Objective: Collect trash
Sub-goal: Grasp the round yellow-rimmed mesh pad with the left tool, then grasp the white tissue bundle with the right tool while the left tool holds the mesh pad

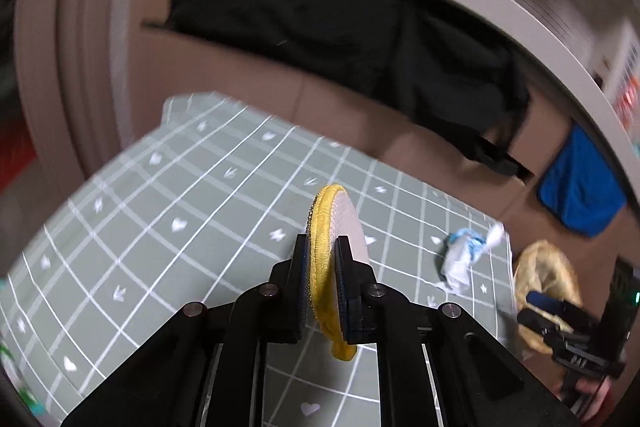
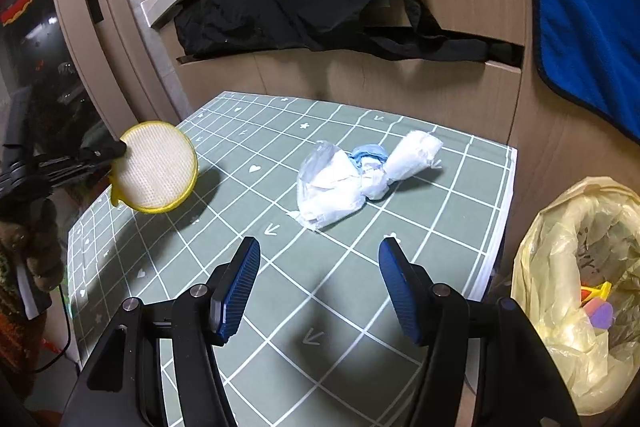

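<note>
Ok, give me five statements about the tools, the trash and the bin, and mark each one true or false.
1. The left tool is clamped on the yellow-rimmed round pad. True.
2. The right tool grips the crumpled white wad. False: its jaws stand open and empty, short of the wad, which lies on the green checked mat.
3. The round pad lies flat on the mat. False: it is held up off the mat, with its shadow below it.
4. The bin with the yellowish liner stands off the mat's right edge. True.
5. The bin is empty. False: some colourful scraps already lie inside.
</note>
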The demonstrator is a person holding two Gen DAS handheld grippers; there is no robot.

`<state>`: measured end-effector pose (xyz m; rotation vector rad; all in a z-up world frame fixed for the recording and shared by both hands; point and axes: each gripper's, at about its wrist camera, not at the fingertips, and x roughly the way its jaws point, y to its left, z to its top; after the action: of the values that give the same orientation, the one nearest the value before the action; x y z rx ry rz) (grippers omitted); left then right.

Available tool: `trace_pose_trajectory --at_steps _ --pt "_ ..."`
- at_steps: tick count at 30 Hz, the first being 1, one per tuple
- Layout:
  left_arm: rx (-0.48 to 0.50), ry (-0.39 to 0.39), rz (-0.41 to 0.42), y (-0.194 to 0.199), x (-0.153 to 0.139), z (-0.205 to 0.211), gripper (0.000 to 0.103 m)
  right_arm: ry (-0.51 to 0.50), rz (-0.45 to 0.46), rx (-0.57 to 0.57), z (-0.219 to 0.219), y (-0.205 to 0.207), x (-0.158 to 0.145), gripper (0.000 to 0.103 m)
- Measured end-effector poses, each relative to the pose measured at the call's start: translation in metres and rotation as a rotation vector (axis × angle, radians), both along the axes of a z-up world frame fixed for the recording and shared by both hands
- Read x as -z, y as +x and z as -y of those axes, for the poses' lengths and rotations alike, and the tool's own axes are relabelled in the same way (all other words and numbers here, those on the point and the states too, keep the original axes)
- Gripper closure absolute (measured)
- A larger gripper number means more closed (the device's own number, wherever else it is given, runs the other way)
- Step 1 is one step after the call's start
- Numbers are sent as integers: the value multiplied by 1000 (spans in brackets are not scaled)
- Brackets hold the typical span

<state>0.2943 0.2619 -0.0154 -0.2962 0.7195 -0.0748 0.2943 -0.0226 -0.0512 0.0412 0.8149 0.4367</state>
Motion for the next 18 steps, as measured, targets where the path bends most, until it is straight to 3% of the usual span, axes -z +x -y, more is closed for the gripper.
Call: trace_pose_trajectory --at_steps 6,18 --pt "86 88 4 -4 2 38 90 27 -13 28 15 -4 5 44" --pt "192 135 -22 -8 11 90 90 87 -28 91 50 -7 14 44"
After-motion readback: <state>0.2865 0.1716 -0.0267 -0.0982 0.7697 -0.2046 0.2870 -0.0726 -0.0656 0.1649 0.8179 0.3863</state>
